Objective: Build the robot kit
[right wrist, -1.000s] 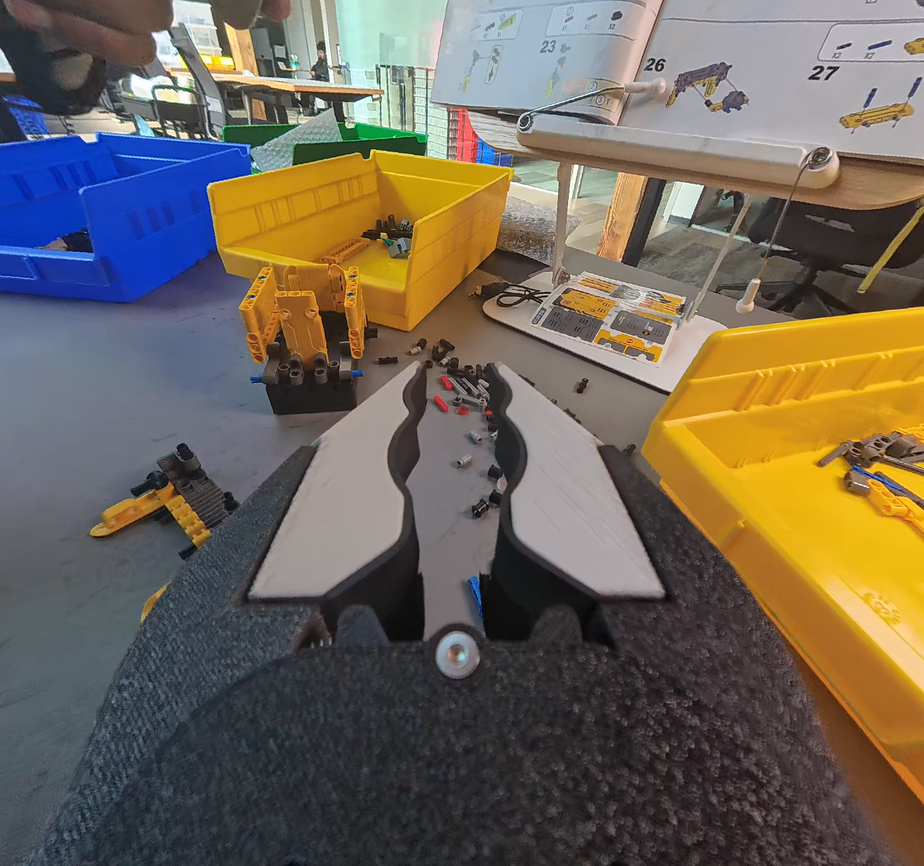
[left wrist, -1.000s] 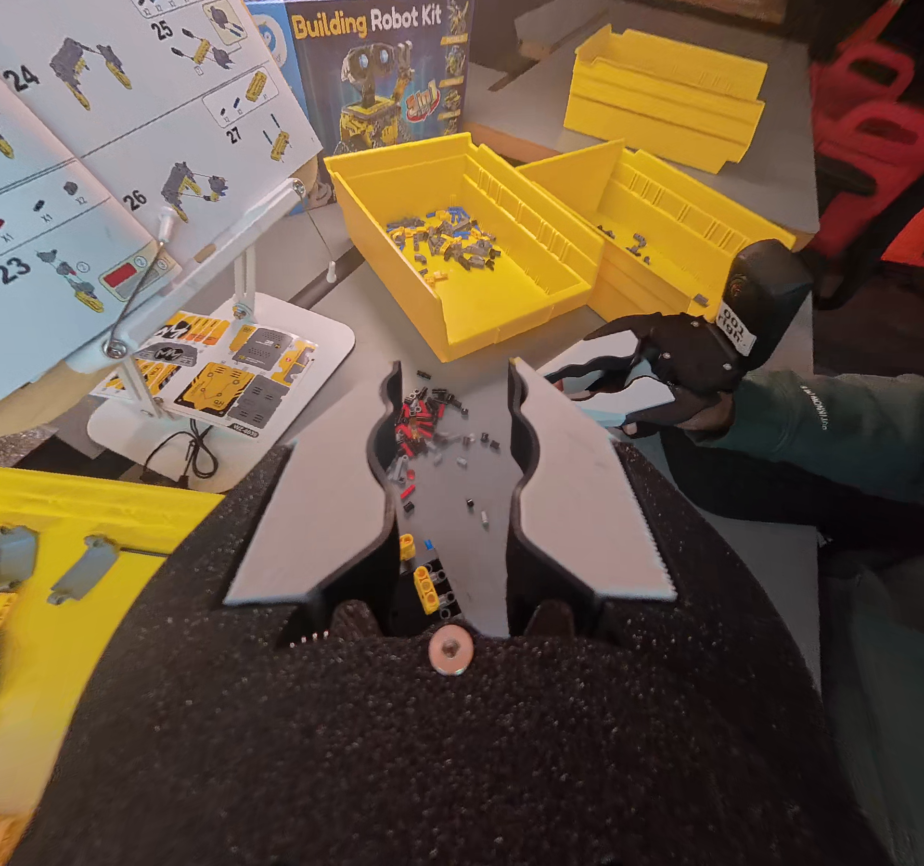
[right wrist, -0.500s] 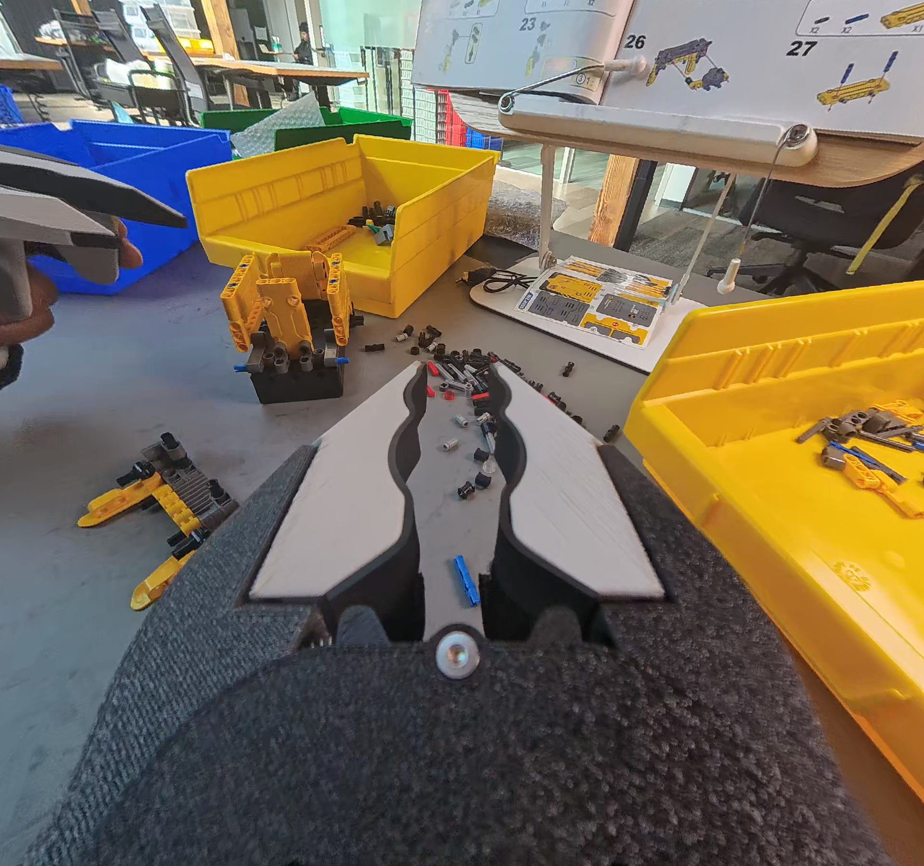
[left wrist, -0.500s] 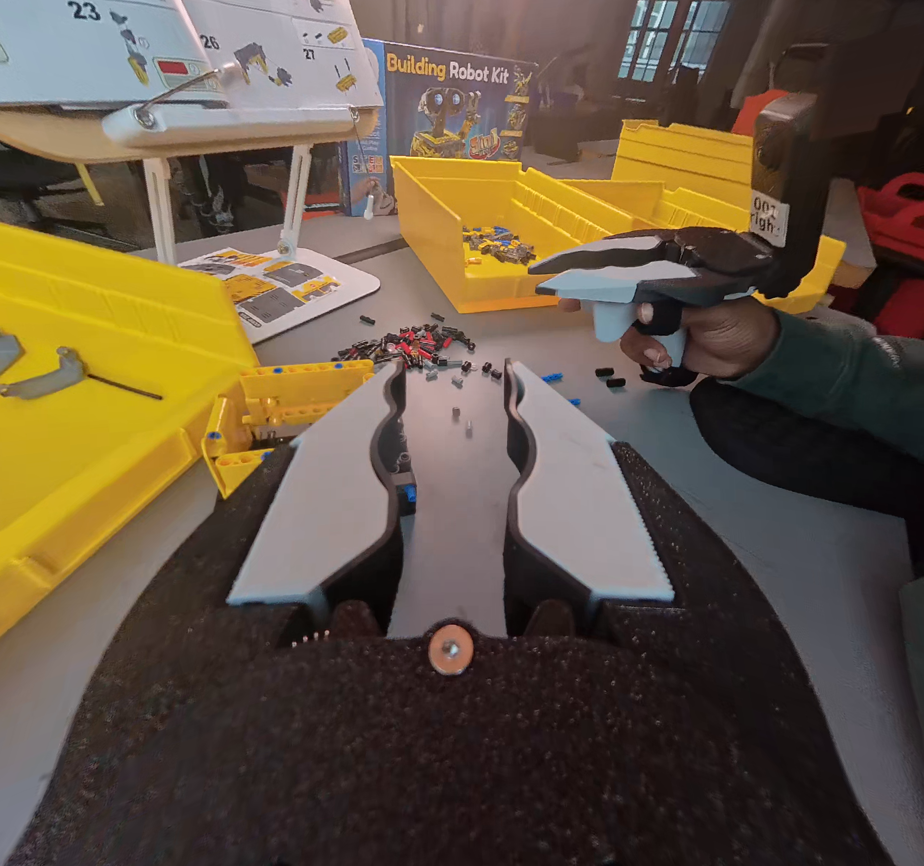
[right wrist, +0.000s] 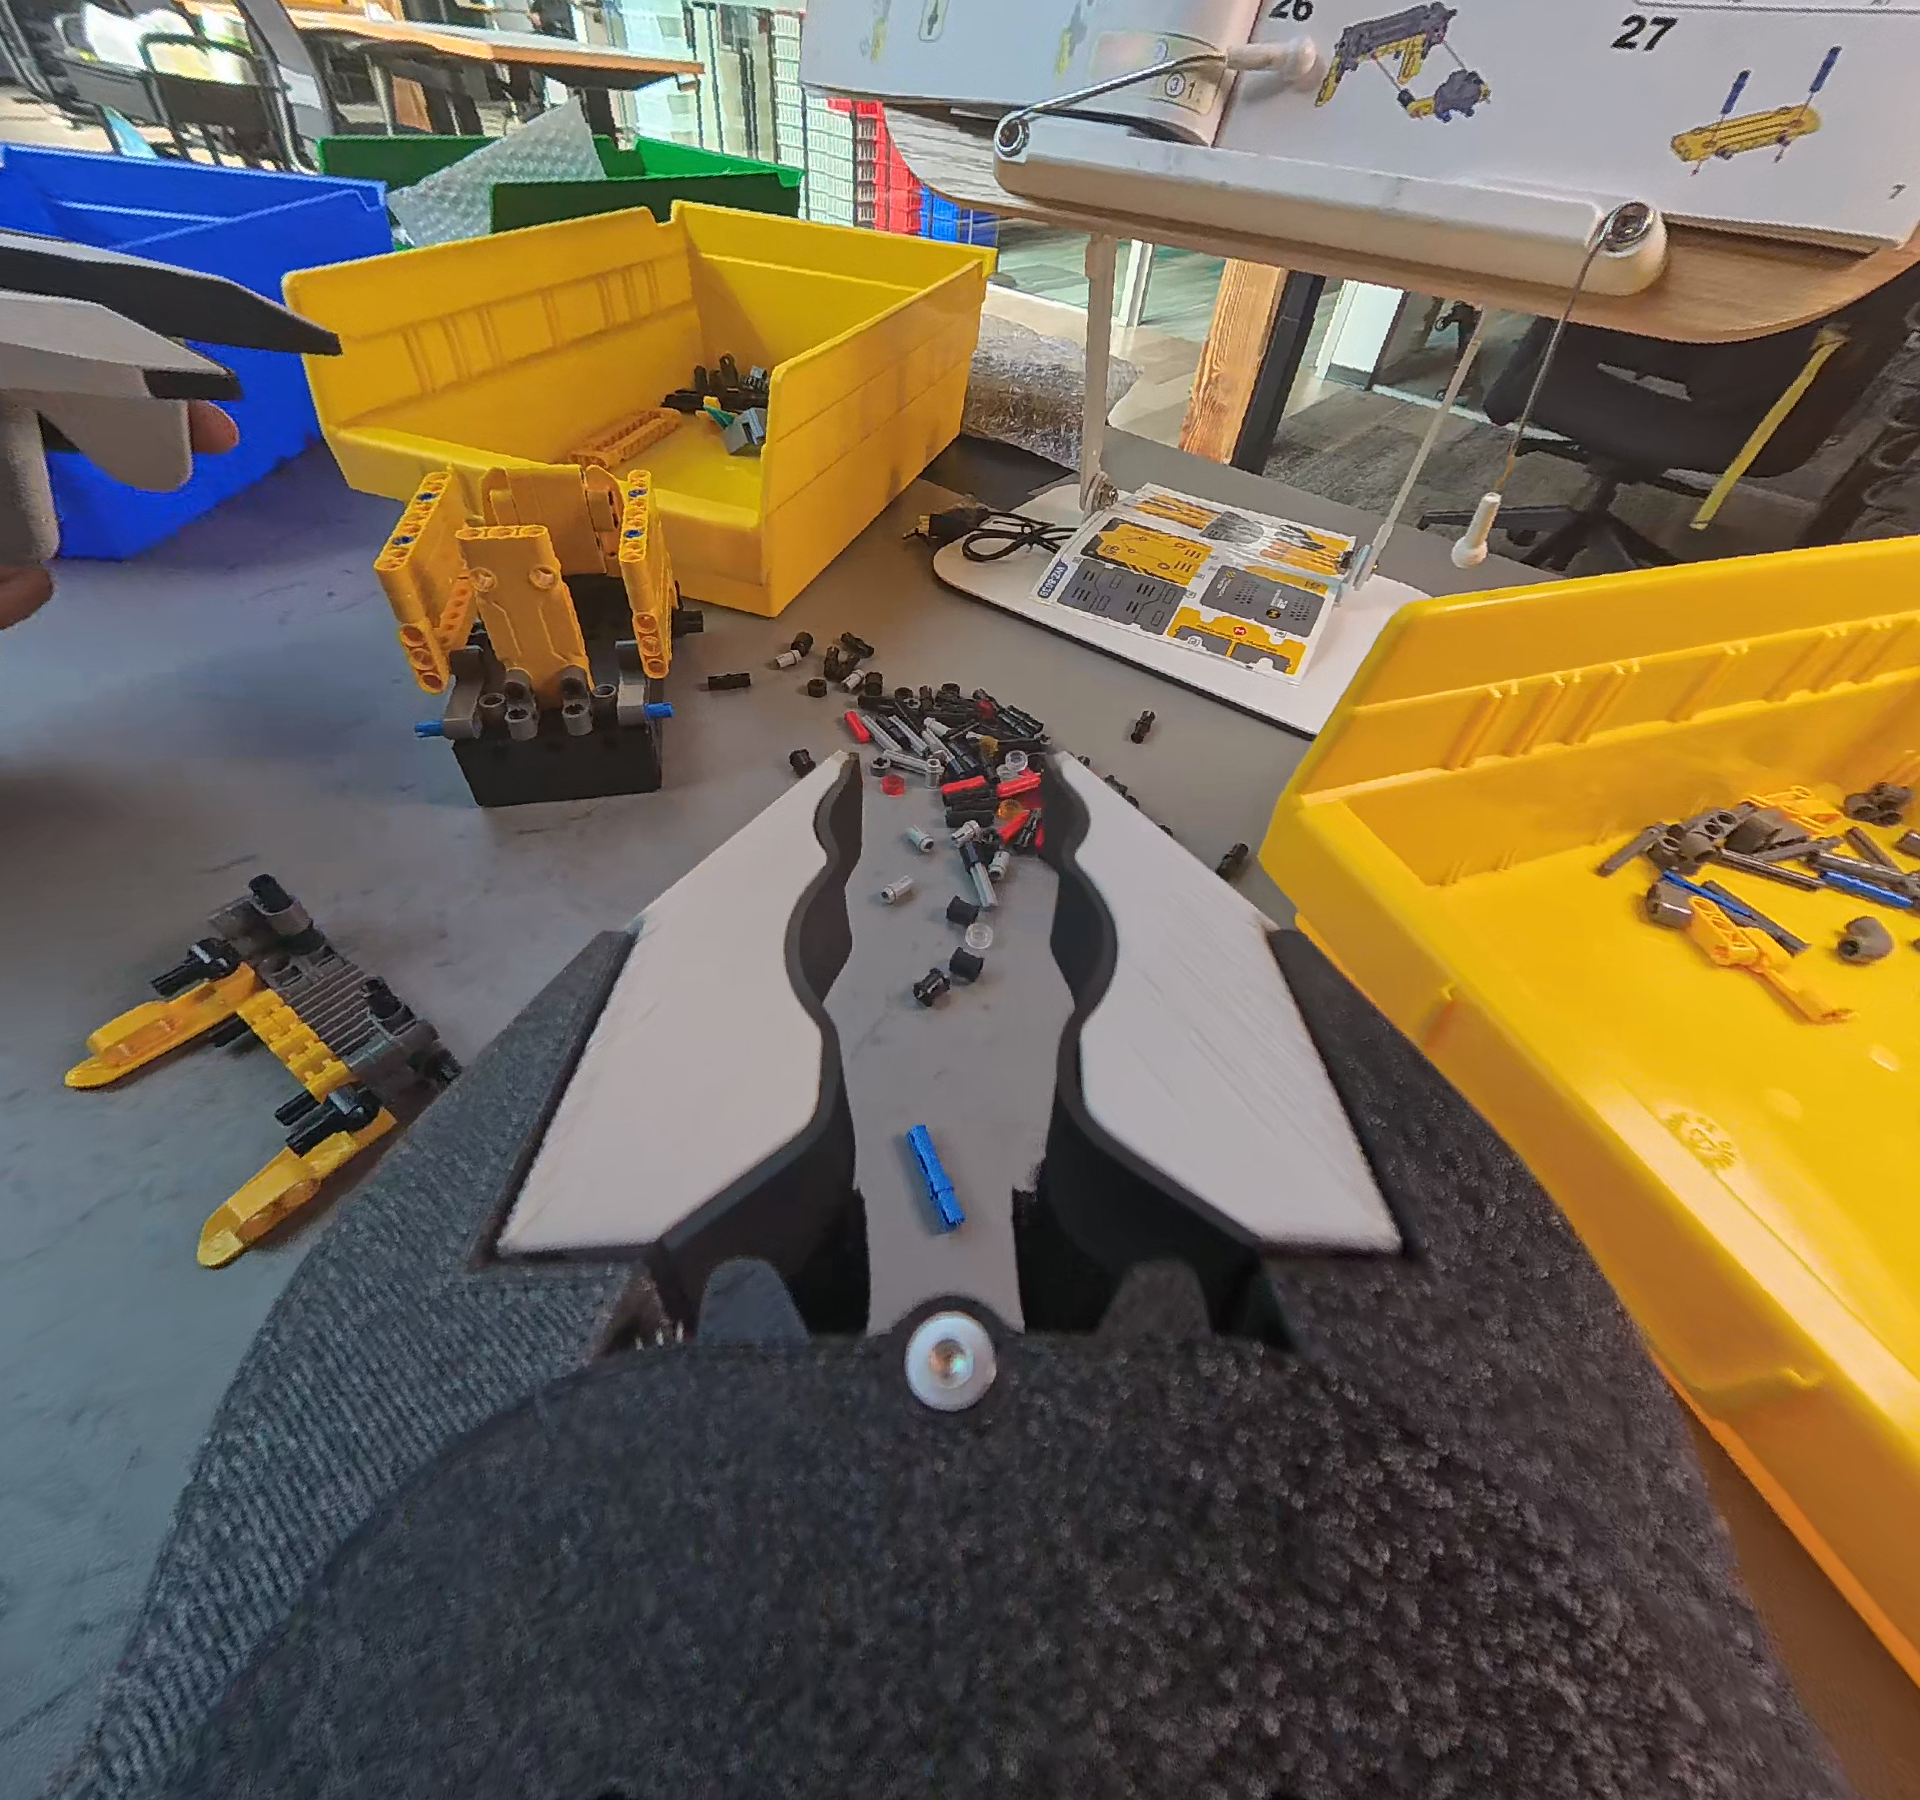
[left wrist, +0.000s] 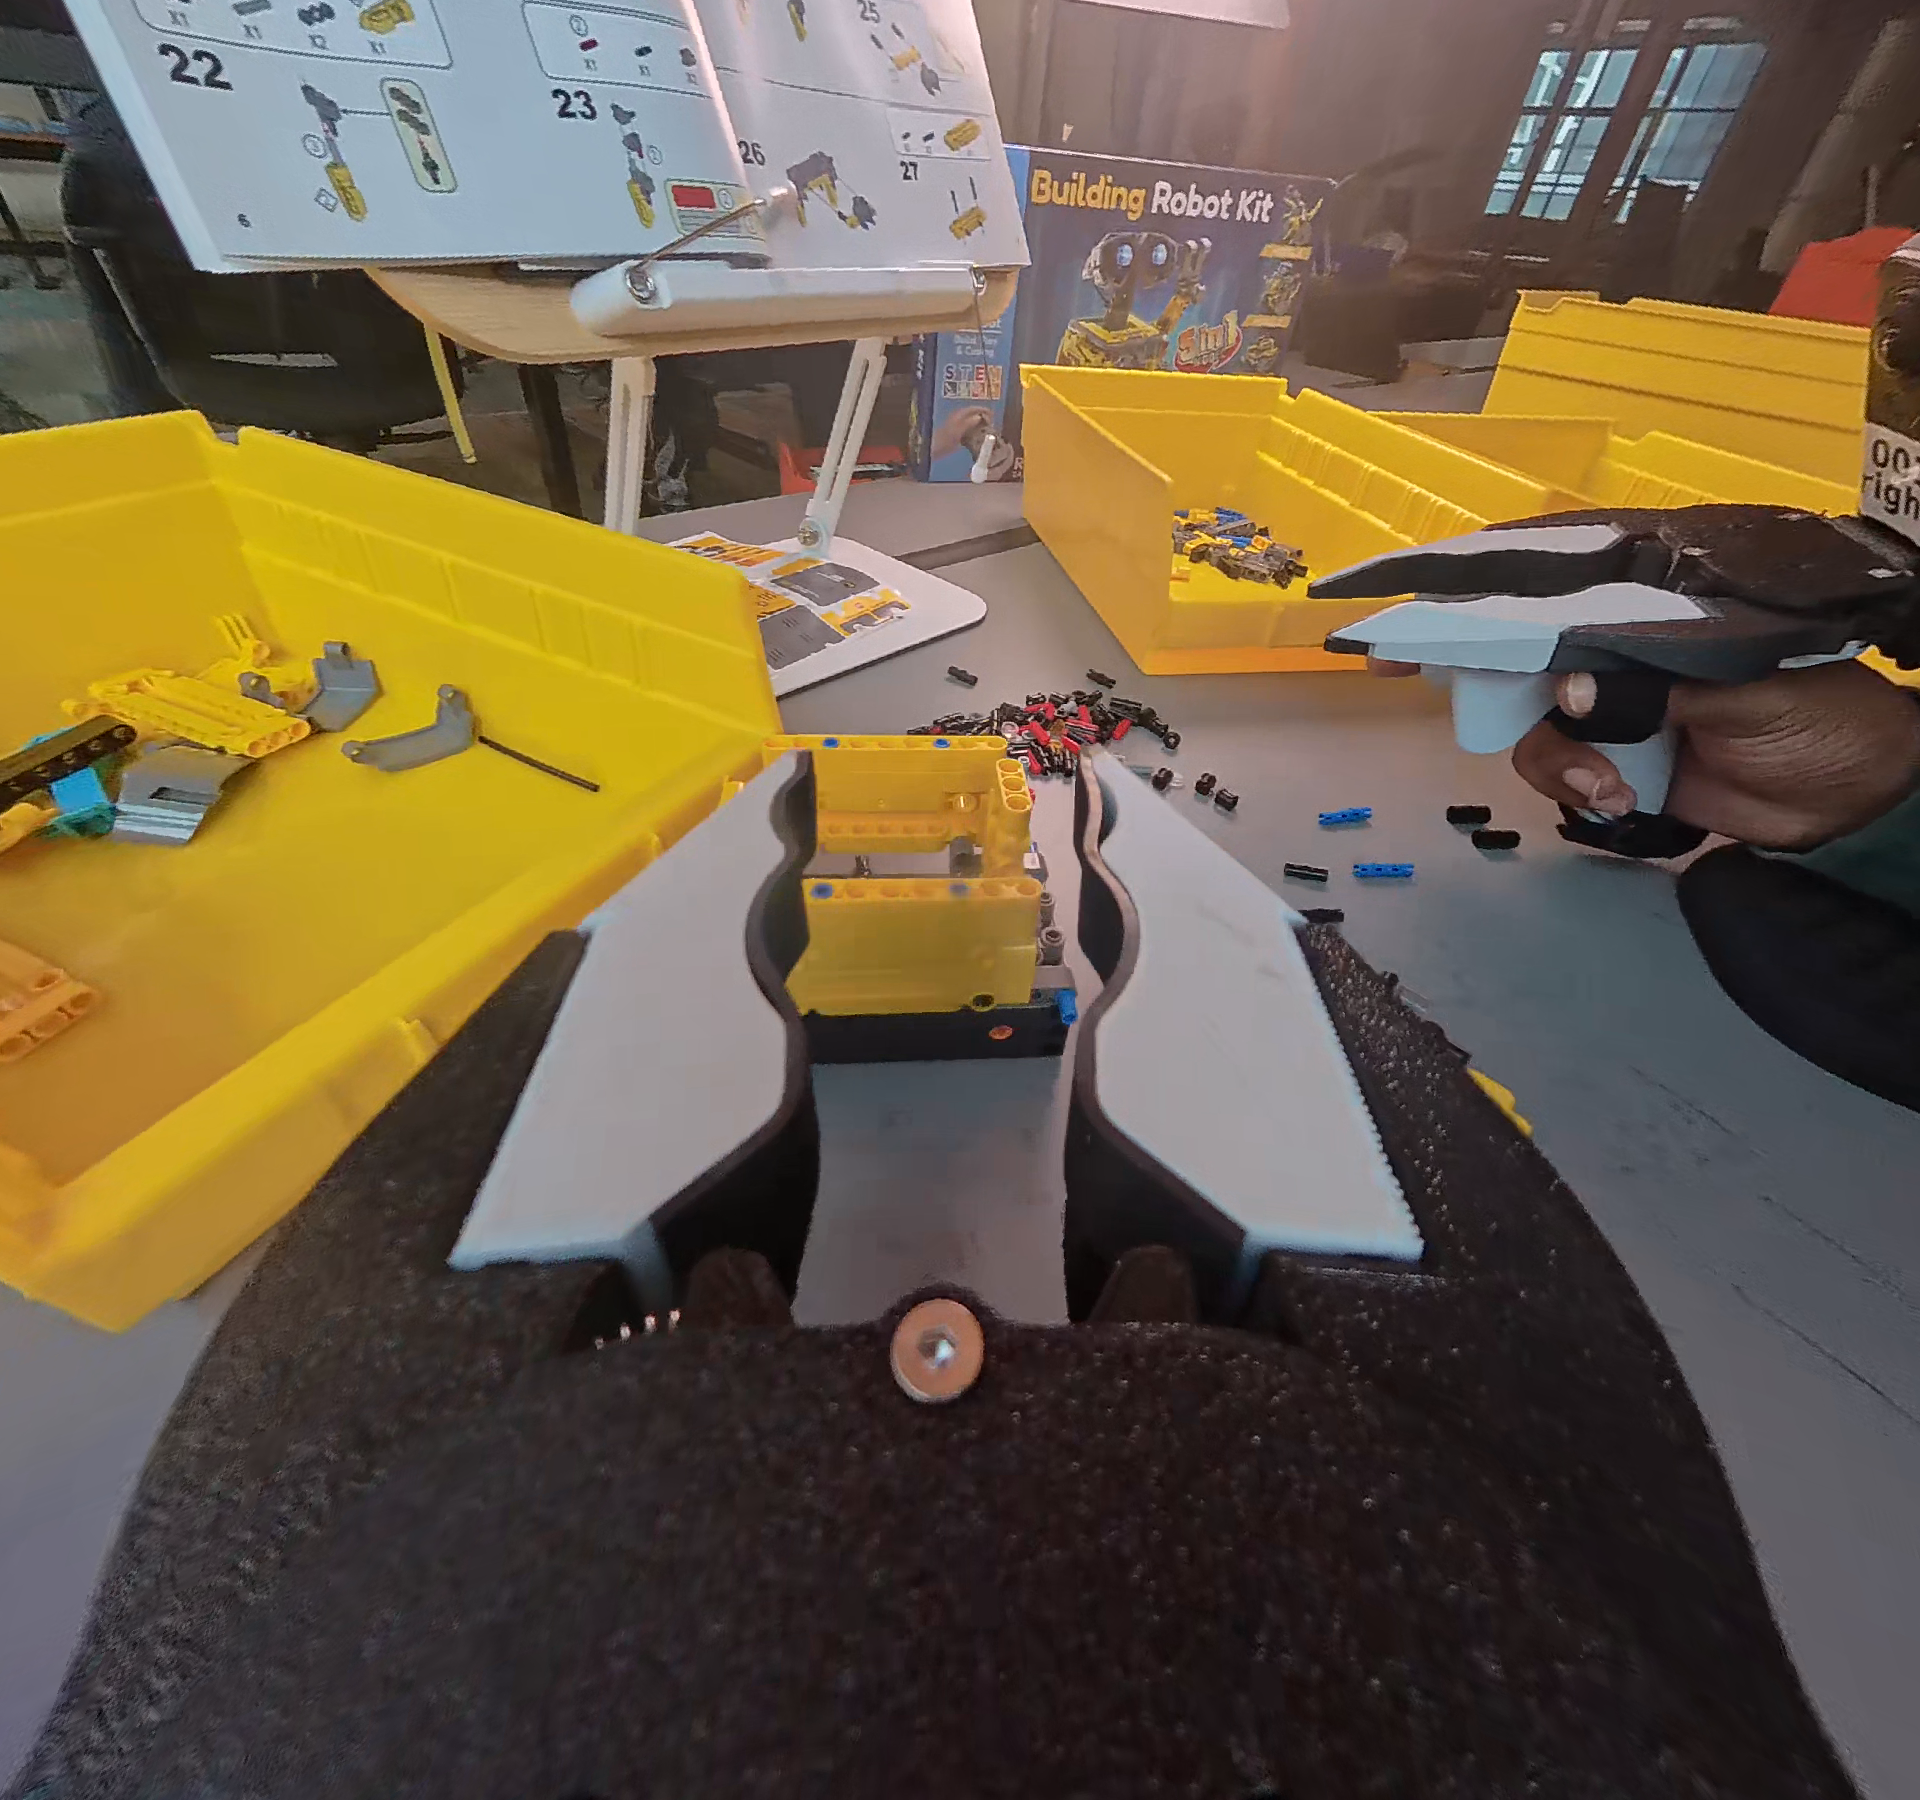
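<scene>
Nearest to us, the right tool (right wrist: 954,763) hangs open and empty over the grey tabletop (right wrist: 208,763). A single blue pin (right wrist: 935,1179) lies on the surface between its fingers, close to their roots, and a scatter of small black, red and grey pins (right wrist: 966,753) lies at its tips, none of them gripped. A yellow bin (right wrist: 1558,1231) with a few grey and yellow parts sits just beside it on its right, and a small yellow-and-grey subassembly (right wrist: 270,1044) lies on the tabletop to its left. The left tool (left wrist: 945,763) is likewise open and holds nothing. In its own view the yellow model on a black base (left wrist: 914,919) stands framed between its two fingers, yet the right wrist view shows those fingertips off to the side of the model and apart from it, so we see no contact. A second yellow bin (left wrist: 312,919) lies to its left, touching or just beside the model; we cannot tell which. Farther back stand the sticker sheet (right wrist: 1195,587), the open instruction booklet (right wrist: 1558,5) on its stand, another yellow bin (left wrist: 1143,524), the kit box (left wrist: 1143,296) and a blue bin (right wrist: 208,223).
</scene>
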{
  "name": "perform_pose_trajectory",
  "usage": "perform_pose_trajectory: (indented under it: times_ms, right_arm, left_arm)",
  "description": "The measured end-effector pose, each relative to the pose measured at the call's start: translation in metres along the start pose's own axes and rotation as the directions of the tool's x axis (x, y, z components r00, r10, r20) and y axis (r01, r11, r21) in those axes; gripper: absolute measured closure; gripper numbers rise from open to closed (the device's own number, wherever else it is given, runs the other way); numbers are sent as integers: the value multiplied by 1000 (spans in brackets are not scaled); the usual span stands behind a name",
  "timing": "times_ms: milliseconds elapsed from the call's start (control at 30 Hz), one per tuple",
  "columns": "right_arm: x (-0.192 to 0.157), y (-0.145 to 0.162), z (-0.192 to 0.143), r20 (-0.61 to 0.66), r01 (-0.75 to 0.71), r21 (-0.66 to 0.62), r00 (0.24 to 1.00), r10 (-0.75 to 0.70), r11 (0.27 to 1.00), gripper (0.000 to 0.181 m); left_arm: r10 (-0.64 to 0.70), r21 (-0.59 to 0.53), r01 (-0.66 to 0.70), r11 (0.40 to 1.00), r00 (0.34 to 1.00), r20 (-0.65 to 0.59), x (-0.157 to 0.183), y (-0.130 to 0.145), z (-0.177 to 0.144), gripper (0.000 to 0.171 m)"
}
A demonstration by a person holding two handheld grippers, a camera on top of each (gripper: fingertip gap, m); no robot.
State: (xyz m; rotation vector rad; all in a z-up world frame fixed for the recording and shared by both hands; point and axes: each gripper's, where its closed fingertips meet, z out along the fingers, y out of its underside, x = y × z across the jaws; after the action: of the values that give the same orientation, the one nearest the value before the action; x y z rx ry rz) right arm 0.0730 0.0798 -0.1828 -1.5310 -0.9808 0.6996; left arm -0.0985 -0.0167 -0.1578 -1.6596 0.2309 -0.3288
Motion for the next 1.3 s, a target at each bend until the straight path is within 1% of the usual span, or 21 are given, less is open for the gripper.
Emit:
perform_pose_trajectory:
  times_ms: [67,167,233,333,367,533,733,800,1300]
  right_arm:
    - [3,2,0,-14,-4,-8,1000,4,1000,149]
    - [4,6,1,-16,-7,-21,1000,7,1000,164]
    - [3,7,2,-14,-8,-26,1000,7,1000,168]
    - [4,4,1,-20,-9,-9,1000,9,1000,180]
    - [5,3,1,-19,-13,-2,1000,13,1000,181]
    - [5,4,1,-7,-41,-2,999,41,999,181]
    - [-2,6,4,32,-37,-13,999,37,999,166]
    - [-4,6,4,39,-29,-17,999,30,999,165]
    - [-3,3,0,14,10,-6,1000,-10,1000,164]
  left_arm:
    - [-5,4,5,1000,1000,17,-5,0,-1,121]
    - [-23,9,23,1000,999,22,-9,0,-1,120]
    - [-39,11,39,999,999,11,-8,0,-1,120]
    - [-38,9,38,999,999,6,-7,0,-1,121]
    - [-40,8,40,999,999,-1,-6,0,-1,121]
    - [-36,16,36,999,999,-6,-4,-3,-2,122]
    - [-58,-1,58,998,998,-32,0,1,0,123]
    - [-67,-8,67,998,997,-42,1,2,0,123]
    - [-70,-12,69,998,996,-56,4,3,1,123]
